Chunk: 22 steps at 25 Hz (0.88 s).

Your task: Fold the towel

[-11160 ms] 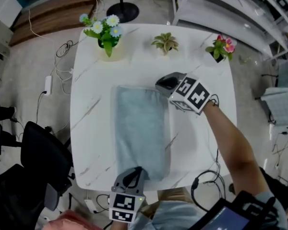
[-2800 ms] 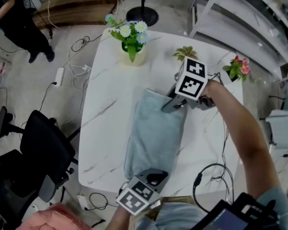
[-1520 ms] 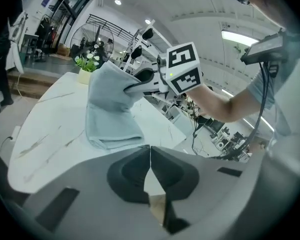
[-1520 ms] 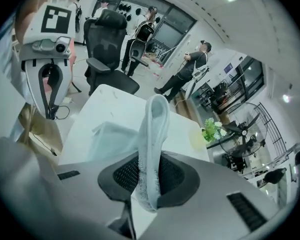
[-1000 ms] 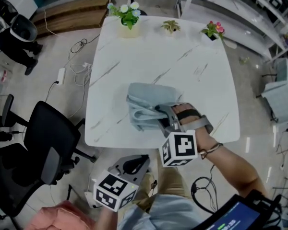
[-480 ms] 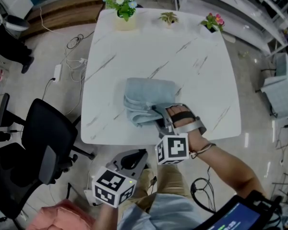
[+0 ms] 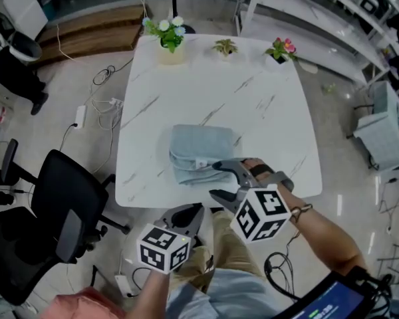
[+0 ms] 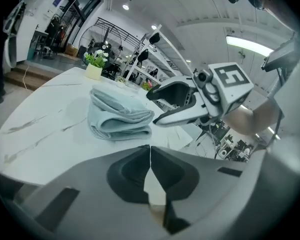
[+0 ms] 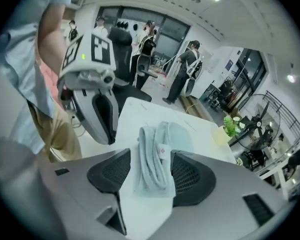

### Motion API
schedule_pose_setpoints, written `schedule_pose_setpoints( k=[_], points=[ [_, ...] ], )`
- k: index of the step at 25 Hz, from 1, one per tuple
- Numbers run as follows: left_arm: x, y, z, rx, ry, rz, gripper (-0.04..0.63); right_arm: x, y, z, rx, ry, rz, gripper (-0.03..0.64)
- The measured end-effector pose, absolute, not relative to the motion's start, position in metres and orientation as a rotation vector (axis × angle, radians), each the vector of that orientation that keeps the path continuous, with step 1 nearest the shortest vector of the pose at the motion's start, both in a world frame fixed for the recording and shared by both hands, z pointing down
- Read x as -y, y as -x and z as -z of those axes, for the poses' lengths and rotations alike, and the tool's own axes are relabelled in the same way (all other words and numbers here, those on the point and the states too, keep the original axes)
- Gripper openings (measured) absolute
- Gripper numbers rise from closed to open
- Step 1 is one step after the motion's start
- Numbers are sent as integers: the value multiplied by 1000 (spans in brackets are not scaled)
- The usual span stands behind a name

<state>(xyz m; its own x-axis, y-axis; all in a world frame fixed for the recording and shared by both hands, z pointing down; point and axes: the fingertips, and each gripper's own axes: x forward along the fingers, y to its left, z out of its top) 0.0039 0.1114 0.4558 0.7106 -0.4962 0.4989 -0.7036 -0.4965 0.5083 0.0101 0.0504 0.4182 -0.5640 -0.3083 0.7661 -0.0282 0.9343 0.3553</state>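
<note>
The light blue towel [image 7: 199, 153] lies folded in a thick bundle near the front of the white marble table [image 7: 272, 125], with a small label on its near edge. My right gripper [image 7: 216, 180] hovers at the towel's near edge with its jaws opening wide. In the right gripper view the towel [image 9: 157, 156] lies just ahead of the right gripper [image 9: 150, 156], and no pad presses on it. My left gripper [image 7: 186, 218] is shut and empty, below the table's front edge. The left gripper view has the towel [image 8: 119, 116] beyond the left gripper [image 8: 150, 149].
Three small flower pots line the table's far edge: one at the left [image 7: 166, 35], one in the middle [image 7: 224, 46], one at the right [image 7: 279, 48]. A black office chair [image 7: 60, 205] stands on the floor at the left. Cables run across the floor [image 7: 106, 92].
The long towel has been doubled over into a compact bundle. My right gripper held its near edge half a second ago; now its jaws are wide and drawn back a little. The left gripper barely moved.
</note>
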Motion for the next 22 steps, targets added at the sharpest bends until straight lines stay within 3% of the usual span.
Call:
schedule_pose_setpoints(
  k=[4,12,17,22],
  points=[
    [-104,0,-460,939,-2174,-319,10,-25,-12,-397,2192,-256,316,209],
    [-77,11,-479,938,-2092,-256,11,-9,-5,-448,2150,-99,134,209],
    [-63,10,-477,911,-2063,-250,9,-1,-3,-461,2113,-119,190,74],
    [-52,15,-476,951,-2031,-276,9,-3,1,-422,2207,-177,292,69]
  ],
)
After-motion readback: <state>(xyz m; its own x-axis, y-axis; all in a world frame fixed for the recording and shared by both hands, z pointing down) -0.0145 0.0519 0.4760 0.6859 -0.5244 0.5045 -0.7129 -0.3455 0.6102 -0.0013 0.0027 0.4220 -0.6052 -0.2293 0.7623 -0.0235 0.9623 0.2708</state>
